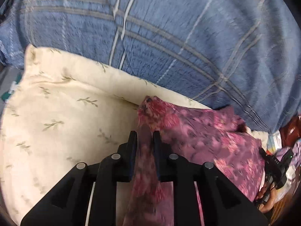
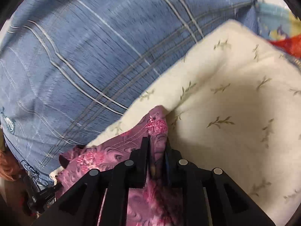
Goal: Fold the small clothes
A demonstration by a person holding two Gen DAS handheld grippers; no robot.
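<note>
Pink patterned garment (image 1: pixel 197 131) pinched by left tool (image 1: pixel 144 137), right tool (image 2: pixel 157 143).

A small purple-pink floral garment (image 1: pixel 203 131) lies rumpled over a cream leaf-print cushion (image 1: pixel 62 116), just below a blue plaid cover (image 1: pixel 169 28). Two of its edges are gathered up into narrow bunched folds, the cloth sagging between them.
</note>
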